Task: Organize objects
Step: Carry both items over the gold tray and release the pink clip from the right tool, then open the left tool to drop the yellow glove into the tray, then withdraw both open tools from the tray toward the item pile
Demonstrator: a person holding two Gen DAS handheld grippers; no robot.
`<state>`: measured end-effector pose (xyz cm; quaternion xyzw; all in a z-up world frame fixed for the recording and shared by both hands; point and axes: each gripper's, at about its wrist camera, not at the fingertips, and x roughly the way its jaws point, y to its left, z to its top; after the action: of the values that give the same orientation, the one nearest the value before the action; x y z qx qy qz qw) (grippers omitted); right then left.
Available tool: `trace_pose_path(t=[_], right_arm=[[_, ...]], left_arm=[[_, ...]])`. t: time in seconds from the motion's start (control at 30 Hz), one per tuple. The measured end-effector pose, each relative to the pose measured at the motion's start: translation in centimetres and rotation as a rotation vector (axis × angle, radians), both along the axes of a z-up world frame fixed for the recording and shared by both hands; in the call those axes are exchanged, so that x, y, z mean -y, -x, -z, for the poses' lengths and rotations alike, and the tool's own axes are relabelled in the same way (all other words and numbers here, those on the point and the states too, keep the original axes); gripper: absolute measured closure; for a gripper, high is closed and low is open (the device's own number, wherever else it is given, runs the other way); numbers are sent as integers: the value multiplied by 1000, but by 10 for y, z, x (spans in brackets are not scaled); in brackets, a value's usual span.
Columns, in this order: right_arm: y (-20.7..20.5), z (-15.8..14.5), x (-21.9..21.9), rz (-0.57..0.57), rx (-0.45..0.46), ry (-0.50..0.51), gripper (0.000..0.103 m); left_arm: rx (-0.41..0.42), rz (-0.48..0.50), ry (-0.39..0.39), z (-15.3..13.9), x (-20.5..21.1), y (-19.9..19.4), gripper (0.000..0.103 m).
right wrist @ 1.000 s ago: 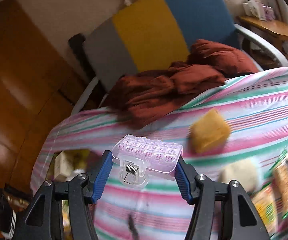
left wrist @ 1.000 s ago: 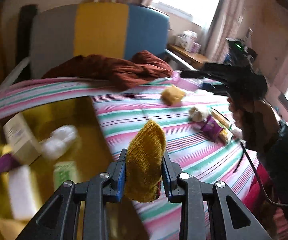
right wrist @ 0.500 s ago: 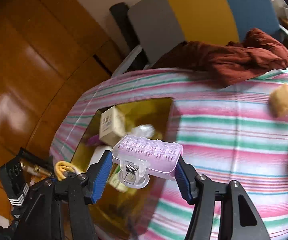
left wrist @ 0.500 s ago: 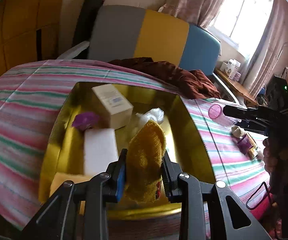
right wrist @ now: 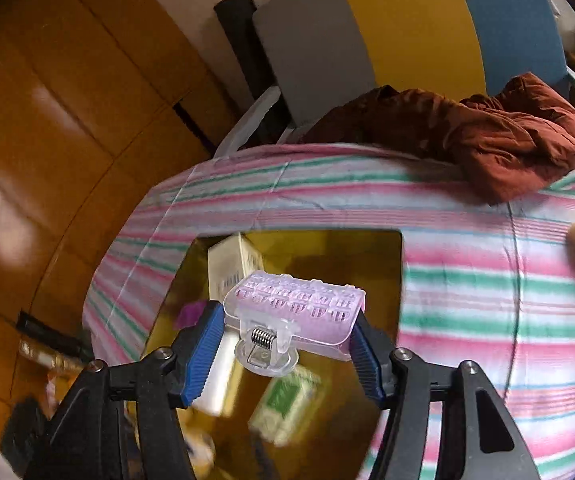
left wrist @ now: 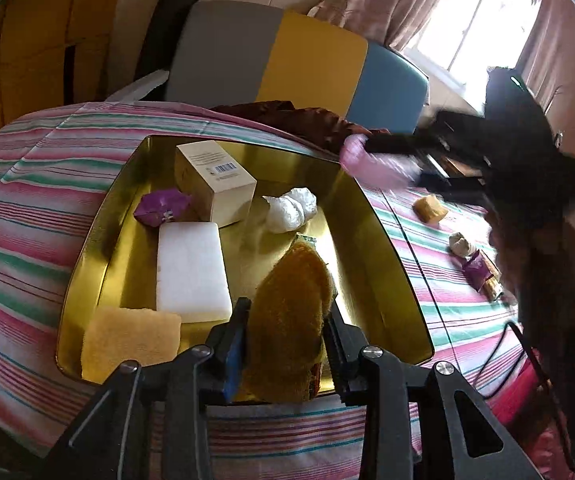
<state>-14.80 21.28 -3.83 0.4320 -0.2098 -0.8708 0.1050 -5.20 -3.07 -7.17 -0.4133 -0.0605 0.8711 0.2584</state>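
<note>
Mustard knit (left wrist: 287, 320) hides the tray's (left wrist: 87, 256) green packet (left wrist: 305, 239).

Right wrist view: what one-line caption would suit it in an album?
Right gripper holds a pink hair clip above the gold tray on a striped cloth.

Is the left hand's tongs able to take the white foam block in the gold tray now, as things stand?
Probably not yet. The left tongs are shut on the mustard knitted piece, so nothing more fits between them. The white foam block lies uncovered in the gold tray, close ahead, so the path is free after a release.
</note>
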Motion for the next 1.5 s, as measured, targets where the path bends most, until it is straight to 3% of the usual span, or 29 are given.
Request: trace_pose_path(t=[0.1, 0.2, 0.73, 0.97, 1.33, 1.5], right_arm=[[18, 2, -1, 48, 28, 13, 38], [21, 3, -4, 76, 31, 20, 37], [-29, 19, -1, 58, 53, -17, 37], [-48, 21, 13, 34, 39, -100, 37], [-75, 26, 35, 21, 15, -245, 37], [-85, 26, 40, 36, -5, -305, 37]], left_arm=[[-3, -11, -9, -2, 1, 1, 49], [-22, -27, -6, -5, 3, -1, 41], [-34, -74, 31, -9, 6, -7, 31], [-83, -112, 72, -20, 7, -12, 26], [-204, -227, 208, -38, 13, -21, 15], [-230, -243, 227, -43, 11, -25, 11]])
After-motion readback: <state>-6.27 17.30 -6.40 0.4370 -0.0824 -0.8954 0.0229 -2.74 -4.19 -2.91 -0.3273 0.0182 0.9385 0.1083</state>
